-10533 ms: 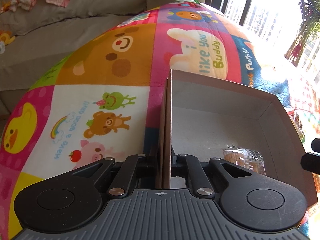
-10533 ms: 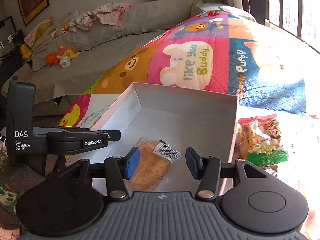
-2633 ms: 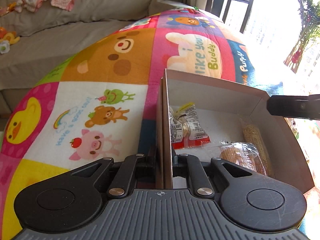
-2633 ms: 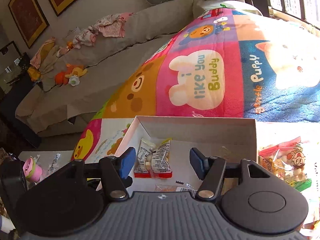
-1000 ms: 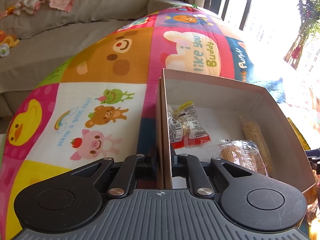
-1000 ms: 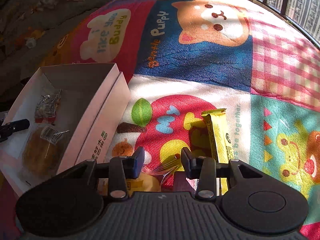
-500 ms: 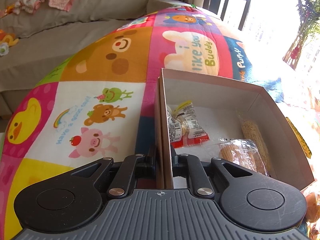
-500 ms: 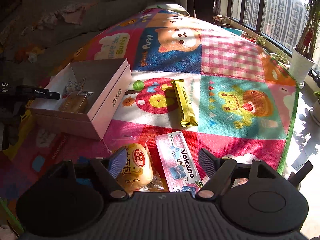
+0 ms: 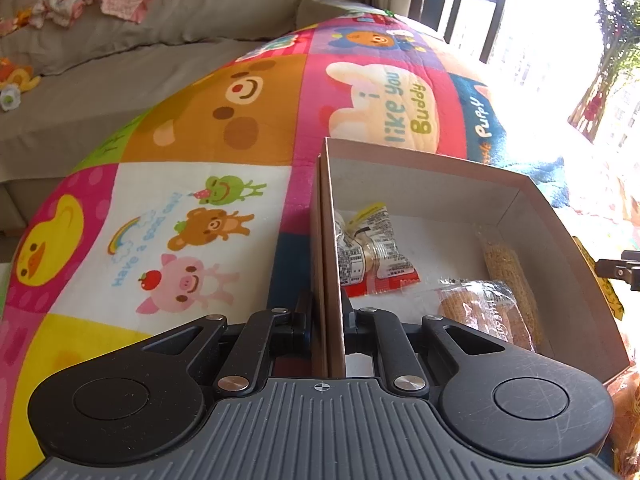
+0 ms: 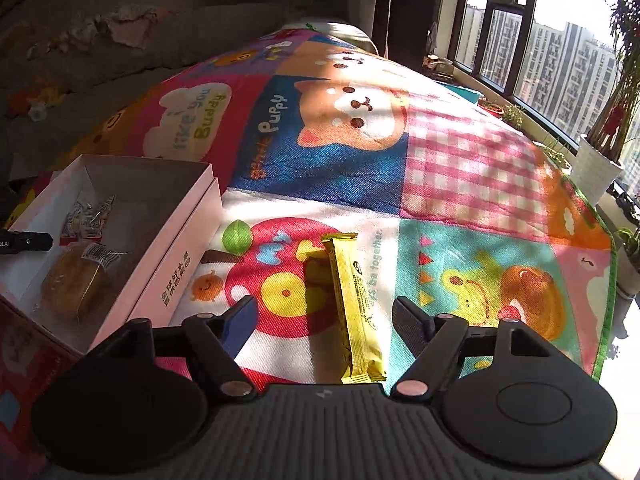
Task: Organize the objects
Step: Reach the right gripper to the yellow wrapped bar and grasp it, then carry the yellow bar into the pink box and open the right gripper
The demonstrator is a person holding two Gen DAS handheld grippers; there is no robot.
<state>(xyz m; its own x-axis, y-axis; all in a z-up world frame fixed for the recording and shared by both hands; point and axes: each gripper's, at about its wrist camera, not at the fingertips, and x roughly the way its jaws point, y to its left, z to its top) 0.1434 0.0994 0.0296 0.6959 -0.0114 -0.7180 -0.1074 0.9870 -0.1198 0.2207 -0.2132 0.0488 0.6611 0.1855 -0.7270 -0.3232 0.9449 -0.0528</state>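
A patchwork play mat [image 10: 460, 168] printed with cartoon animals covers the floor, with a grey sofa [image 9: 120, 64] along its far edge. On the mat stands an open cardboard box [image 9: 440, 168]; the right wrist view shows its outer wall [image 10: 176, 268] to be pink with printed characters. The left tongs [image 9: 327, 320] are clamped narrow on the near left wall of that box, one finger inside and one outside. Inside the box lie a round bun in clear wrap [image 10: 76, 284], a clear packet with a red edge [image 9: 372, 252], and a brown snack bar [image 9: 510, 276] against the right wall. The right tongs [image 10: 322, 318] hover over the mat just to the right of the box, spread fairly wide and closing, pads pressing on nothing. A yellow wrapped bar [image 10: 354, 300] lies flat on the mat, and its near end falls between the two fingers as seen from the wrist. Potted plants [image 10: 604, 160] stand by the window.
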